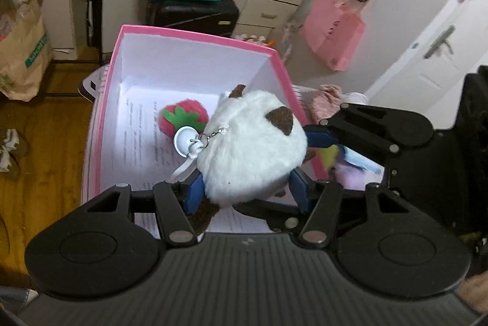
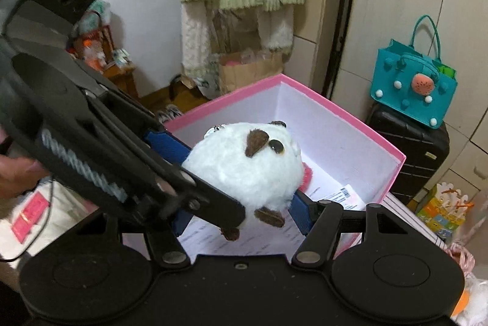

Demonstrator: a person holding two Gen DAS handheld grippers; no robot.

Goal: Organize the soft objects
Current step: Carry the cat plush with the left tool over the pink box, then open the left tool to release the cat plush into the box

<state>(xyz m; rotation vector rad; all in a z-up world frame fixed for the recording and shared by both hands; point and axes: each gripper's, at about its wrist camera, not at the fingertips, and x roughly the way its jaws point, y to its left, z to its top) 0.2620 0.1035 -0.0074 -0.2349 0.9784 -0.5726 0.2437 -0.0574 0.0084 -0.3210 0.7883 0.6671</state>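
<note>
You are partway through. A strawberry plush (image 1: 186,117) already lies on the printed sheets at the bottom of the pink box (image 1: 195,34), near its far right corner. The white round plush (image 1: 253,149) with brown ears hangs above the box's near right part and has not been set down. Your left gripper (image 1: 247,191) has its blue pads pressed into the plush's lower sides, so it is gripping the toy. Your right gripper (image 2: 241,217) also flanks it. One pad touches the fur, but the other is hidden behind the left linkage, so I cannot tell whether it truly holds.

More seems left outside the box's right wall. There is a pink cloth (image 1: 326,103) and something lilac and soft (image 1: 350,176) close beside the right gripper, though both are blurred.

The left half of the box floor is bare, so that looks the easier place to drop the plush. The right wall's rim runs just beside the toy and the right gripper's finger. The white suction cup (image 1: 184,136) dangles on its chain towards the strawberry and could catch.
</note>
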